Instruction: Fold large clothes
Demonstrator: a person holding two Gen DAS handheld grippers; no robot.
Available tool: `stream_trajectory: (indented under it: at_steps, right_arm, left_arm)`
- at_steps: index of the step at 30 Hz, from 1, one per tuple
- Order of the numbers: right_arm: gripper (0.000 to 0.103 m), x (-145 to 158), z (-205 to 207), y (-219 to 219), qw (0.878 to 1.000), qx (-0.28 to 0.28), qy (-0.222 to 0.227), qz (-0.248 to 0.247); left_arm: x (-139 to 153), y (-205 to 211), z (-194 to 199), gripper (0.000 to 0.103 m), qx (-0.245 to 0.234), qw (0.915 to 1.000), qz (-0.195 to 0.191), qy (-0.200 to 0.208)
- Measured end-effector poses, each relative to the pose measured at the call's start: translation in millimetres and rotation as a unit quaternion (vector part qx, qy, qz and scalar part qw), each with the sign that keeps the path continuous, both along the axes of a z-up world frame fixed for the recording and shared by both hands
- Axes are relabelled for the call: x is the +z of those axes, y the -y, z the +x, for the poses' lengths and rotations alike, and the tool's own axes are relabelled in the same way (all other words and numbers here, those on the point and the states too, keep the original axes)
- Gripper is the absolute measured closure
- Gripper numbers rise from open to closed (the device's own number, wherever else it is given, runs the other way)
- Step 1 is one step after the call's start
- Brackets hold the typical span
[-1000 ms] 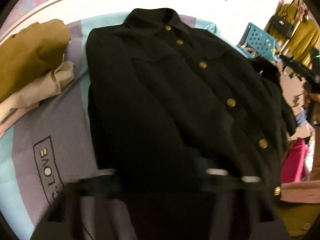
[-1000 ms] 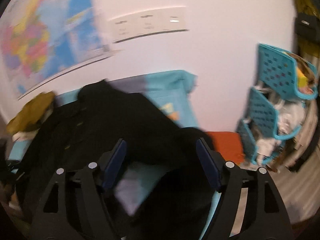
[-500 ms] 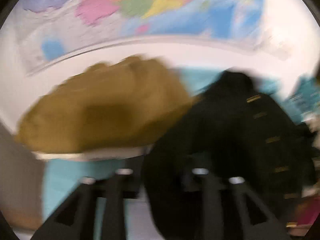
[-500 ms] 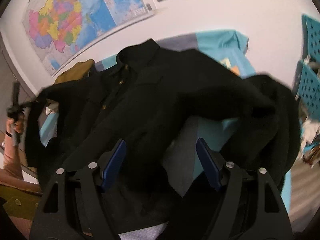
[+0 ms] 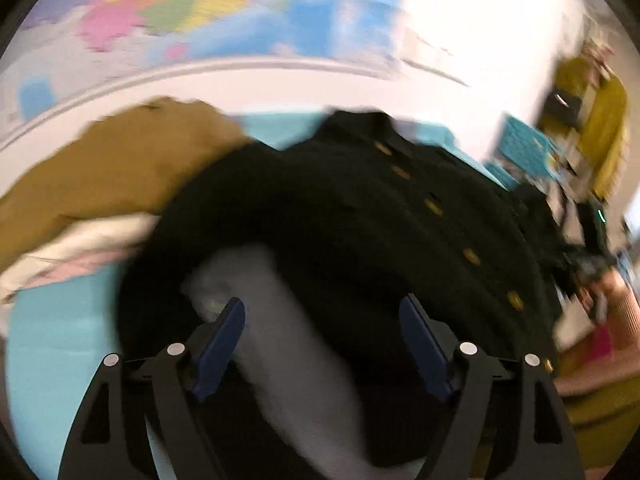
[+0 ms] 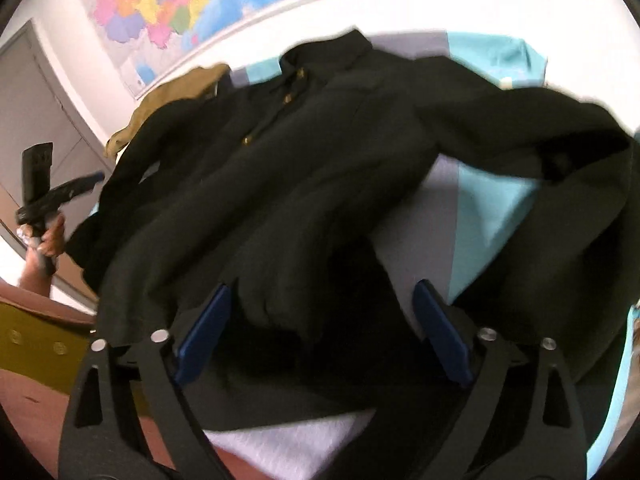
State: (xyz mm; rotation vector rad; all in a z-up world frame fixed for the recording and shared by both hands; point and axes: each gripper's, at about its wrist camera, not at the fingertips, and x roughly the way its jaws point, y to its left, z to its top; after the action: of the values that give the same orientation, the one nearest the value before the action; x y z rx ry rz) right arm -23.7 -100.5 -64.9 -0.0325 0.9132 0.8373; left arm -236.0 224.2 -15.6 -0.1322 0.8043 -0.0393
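Black jacket (image 6: 304, 168) spread on sheet (image 6: 492, 216), L gripper (image 5: 322, 320) & R gripper (image 6: 322, 304) both agape

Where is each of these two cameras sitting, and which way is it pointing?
Left wrist: rides the left gripper, looking along its open blue-padded fingers at the black jacket on the bedsheet; the picture is blurred.
Right wrist: rides the right gripper, open, over the jacket's hem; the person's left hand shows at the left edge.
Both share the jacket, a tan garment and the wall map.
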Motion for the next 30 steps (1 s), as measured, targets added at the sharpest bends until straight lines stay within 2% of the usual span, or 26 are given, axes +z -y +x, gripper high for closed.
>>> stream_trajectory:
  at_steps: [1,3,6,8,10,11,13,14,16,17,19,21,23,26,30]
  right_arm:
    - [0.063,0.8,-0.6,-1.1,1.000,0.007,-0.005,0.004]
    - [0.087,6.5,-3.6,4.9,0.999,0.014,-0.026,0.030]
    - [0.089,39.3,-18.7,34.3,0.997,0.005,-0.021,0.068]
    - [0.089,63.0,-30.2,58.8,0.998,-0.020,0.000,0.063]
    - [0.089,67.9,-33.4,74.4,0.998,-0.041,-0.007,0.051]
    - [0.088,58.3,-29.5,74.7,0.998,-0.059,-0.025,0.019]
    - [0.069,31.4,-21.3,63.9,0.994,-0.068,-0.065,-0.052]
    - [0.062,26.1,-17.8,60.4,0.993,-0.075,-0.065,-0.071]
    - [0.050,32.4,-14.5,59.7,0.993,-0.075,-0.055,-0.069]
    - [0.047,49.6,-13.5,62.8,0.996,-0.073,-0.033,-0.049]
    - [0.034,78.8,-13.8,66.1,0.996,-0.080,0.018,-0.038]
    - [0.031,105.8,-4.0,58.6,0.994,-0.077,0.070,-0.031]
    - [0.031,116.0,14.1,42.7,0.993,-0.073,0.091,-0.029]
    - [0.031,109.8,59.4,8.9,0.989,-0.069,0.113,-0.061]
    - [0.031,80.5,147.7,-31.1,0.988,-0.077,0.096,-0.091]
  left_arm:
    - [-9.3,11.0,2.0,0.026,-0.016,0.9998,0.002,-0.014]
    - [-26.2,23.1,7.6,0.026,-0.028,0.9987,-0.002,-0.043]
    - [-41.1,26.2,9.7,0.027,-0.023,0.9976,-0.013,-0.064]
    - [-39.7,21.6,8.1,0.027,-0.018,0.9975,-0.018,-0.065]
    - [-36.0,20.2,9.5,0.027,-0.011,0.9976,-0.016,-0.067]
    - [-33.7,19.6,12.8,0.027,-0.008,0.9978,-0.014,-0.065]
    - [-30.6,21.9,19.3,0.027,-0.011,0.9980,-0.010,-0.062]
    - [-26.6,22.9,23.4,0.027,-0.012,0.9982,-0.003,-0.058]
    - [-16.2,27.5,28.6,0.026,-0.018,0.9987,0.015,-0.046]
    - [-9.5,28.0,32.2,0.026,-0.018,0.9987,0.026,-0.040]
    - [3.9,31.8,45.6,0.025,-0.019,0.9985,0.041,-0.030]
    - [15.2,33.4,64.6,0.022,-0.019,0.9980,0.058,-0.016]
    - [19.7,37.4,87.7,0.021,-0.018,0.9968,0.077,-0.009]
    - [19.1,38.2,134.8,0.021,-0.002,0.9944,0.106,-0.008]
    - [4.0,31.0,203.3,0.024,0.017,0.9939,0.101,-0.040]
